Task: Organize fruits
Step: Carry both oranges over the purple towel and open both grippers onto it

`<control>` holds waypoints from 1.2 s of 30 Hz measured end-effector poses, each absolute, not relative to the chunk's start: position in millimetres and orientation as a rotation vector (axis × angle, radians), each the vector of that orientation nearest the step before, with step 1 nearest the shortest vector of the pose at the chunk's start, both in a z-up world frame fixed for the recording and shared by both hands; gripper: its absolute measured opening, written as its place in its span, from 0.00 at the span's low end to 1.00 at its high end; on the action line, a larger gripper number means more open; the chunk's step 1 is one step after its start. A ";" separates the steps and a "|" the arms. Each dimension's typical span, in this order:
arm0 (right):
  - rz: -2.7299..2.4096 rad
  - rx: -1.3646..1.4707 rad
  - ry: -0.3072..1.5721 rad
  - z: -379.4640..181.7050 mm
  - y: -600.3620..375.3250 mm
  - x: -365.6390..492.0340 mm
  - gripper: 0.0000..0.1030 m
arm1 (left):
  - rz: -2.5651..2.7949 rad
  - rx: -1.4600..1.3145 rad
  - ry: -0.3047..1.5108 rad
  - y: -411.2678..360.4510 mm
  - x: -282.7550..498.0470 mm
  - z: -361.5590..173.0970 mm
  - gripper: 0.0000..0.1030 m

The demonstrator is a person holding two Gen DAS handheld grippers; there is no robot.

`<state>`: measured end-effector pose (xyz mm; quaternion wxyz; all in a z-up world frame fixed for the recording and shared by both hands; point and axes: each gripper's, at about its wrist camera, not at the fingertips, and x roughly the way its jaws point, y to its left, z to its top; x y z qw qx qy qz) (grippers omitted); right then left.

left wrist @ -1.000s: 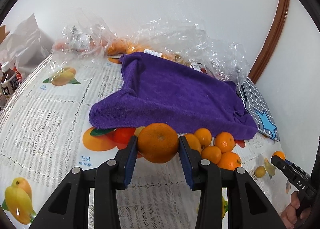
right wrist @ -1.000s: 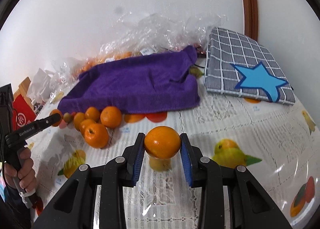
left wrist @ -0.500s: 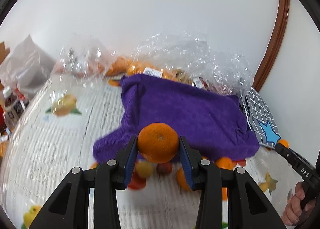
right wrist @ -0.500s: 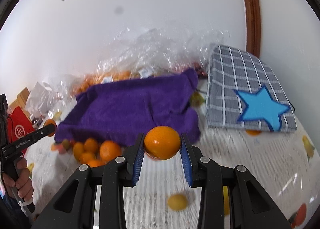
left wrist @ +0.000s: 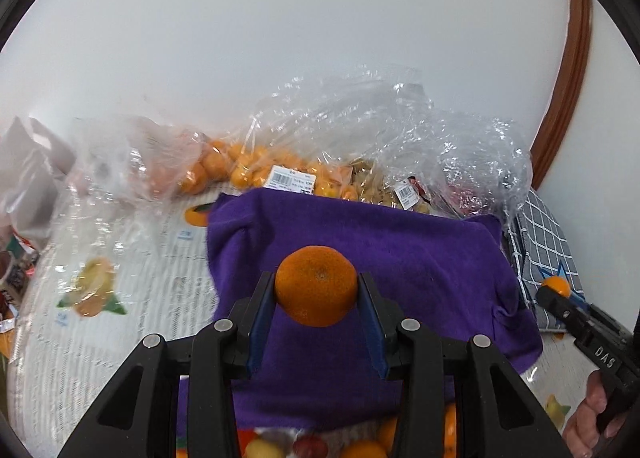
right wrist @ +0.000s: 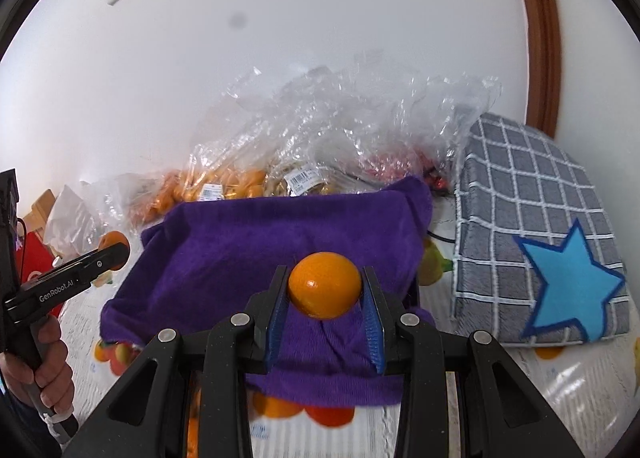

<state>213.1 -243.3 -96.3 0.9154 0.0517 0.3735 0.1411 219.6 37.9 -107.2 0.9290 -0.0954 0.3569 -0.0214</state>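
Observation:
My left gripper [left wrist: 317, 300] is shut on a rough-skinned orange [left wrist: 316, 285], held in the air over the near part of the purple towel [left wrist: 400, 254]. My right gripper [right wrist: 325, 296] is shut on a smoother orange [right wrist: 325, 284], also above the purple towel [right wrist: 256, 242]. In the left wrist view the right gripper [left wrist: 554, 290] shows at the right edge with its orange. The right wrist view catches the left gripper [right wrist: 114, 252] at the left edge, a hand on its handle. Loose oranges [left wrist: 362, 449] lie on the tablecloth below the towel's near edge, partly hidden by the fingers.
Crinkled clear plastic bags [left wrist: 360, 130] with small oranges [left wrist: 224, 170] and labelled packs pile up behind the towel against the white wall. A grey checked cloth with a blue star [right wrist: 536, 242] lies to the right. The fruit-print tablecloth [left wrist: 100, 278] stretches left; boxes and bags [right wrist: 36, 254] stand far left.
Both grippers rose and moved forward with their oranges, from the tablecloth near the loose oranges to above the purple towel. The loose oranges slid to the bottom of both views.

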 end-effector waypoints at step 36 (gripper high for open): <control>0.259 0.140 0.972 -147.1 -239.0 250.7 0.44 | -0.023 -0.127 0.929 21.9 246.9 -156.0 0.44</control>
